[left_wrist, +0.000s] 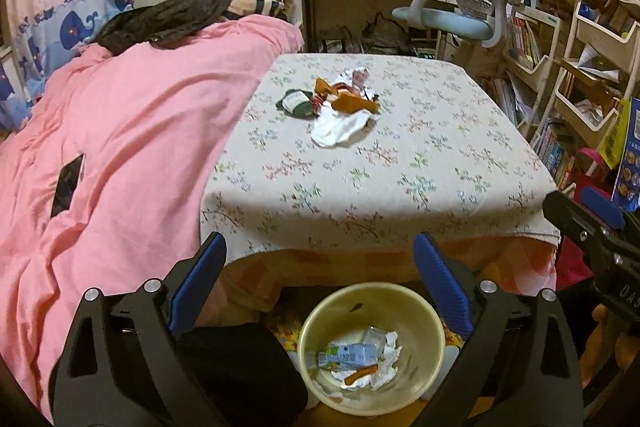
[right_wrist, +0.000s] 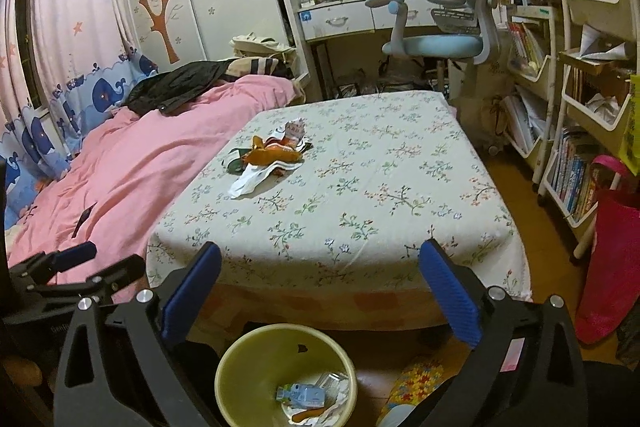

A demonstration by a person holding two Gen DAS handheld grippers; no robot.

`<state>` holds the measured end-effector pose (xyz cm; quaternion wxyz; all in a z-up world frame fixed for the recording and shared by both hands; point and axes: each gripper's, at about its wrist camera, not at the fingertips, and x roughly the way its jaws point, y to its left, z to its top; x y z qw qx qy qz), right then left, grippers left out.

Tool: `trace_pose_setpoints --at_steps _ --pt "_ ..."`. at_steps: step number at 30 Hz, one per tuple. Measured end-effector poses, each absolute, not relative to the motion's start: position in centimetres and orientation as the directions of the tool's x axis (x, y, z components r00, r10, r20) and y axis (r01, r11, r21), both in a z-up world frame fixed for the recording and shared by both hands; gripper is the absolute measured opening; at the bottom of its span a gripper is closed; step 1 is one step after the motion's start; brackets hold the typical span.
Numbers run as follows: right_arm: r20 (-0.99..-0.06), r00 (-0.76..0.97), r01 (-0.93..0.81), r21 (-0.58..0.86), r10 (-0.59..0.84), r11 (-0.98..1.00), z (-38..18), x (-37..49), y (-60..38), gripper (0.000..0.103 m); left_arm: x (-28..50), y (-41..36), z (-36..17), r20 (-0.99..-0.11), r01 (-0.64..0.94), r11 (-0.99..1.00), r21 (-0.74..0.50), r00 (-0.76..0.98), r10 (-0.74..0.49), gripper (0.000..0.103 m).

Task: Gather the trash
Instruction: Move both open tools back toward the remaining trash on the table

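Note:
A yellow bin (left_wrist: 424, 319) (right_wrist: 248, 355) stands on the floor in front of the table and holds crumpled paper, a small carton and an orange wrapper. On the flowered tablecloth (left_wrist: 400, 163) (right_wrist: 380, 195) lies a pile of trash (left_wrist: 340, 103) (right_wrist: 272, 155): orange wrappers, white paper, a dark green packet. My left gripper (left_wrist: 320, 275) hangs open above the bin, nothing between its blue pads. My right gripper (right_wrist: 320, 283) is open and empty too, over the table's near edge. The right gripper (left_wrist: 592, 227) shows at the left wrist view's right edge; the left gripper (right_wrist: 72, 263) shows at the right wrist view's left edge.
A bed with a pink cover (left_wrist: 120, 131) (right_wrist: 132, 163) lies left of the table, a black jacket (left_wrist: 160, 19) on it. A desk and a blue chair (left_wrist: 452, 11) (right_wrist: 440, 39) stand behind. White book racks (right_wrist: 580, 107) and a pink bag (right_wrist: 612, 259) line the right side.

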<state>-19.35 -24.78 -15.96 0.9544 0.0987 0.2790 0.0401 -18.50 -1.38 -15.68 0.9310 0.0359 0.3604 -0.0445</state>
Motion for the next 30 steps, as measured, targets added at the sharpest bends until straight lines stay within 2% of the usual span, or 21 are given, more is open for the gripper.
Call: trace_pose_setpoints --at_steps 4,19,30 --pt "-0.517 0.847 -0.019 0.2 0.122 0.98 -15.8 -19.2 -24.6 0.095 -18.1 -1.2 -15.2 -0.663 0.111 0.993 0.029 0.746 -0.064 0.095" --pt "-0.501 0.859 -0.027 0.159 0.104 0.987 -14.7 -17.3 -24.0 0.095 -14.7 -0.1 -13.9 -0.629 0.101 0.995 0.021 0.775 -0.065 0.096" --pt "-0.466 0.879 -0.064 0.09 0.099 0.994 -11.9 -11.7 -23.6 0.095 -8.9 0.6 -12.2 -0.583 0.087 0.996 0.0 0.809 -0.071 0.096"
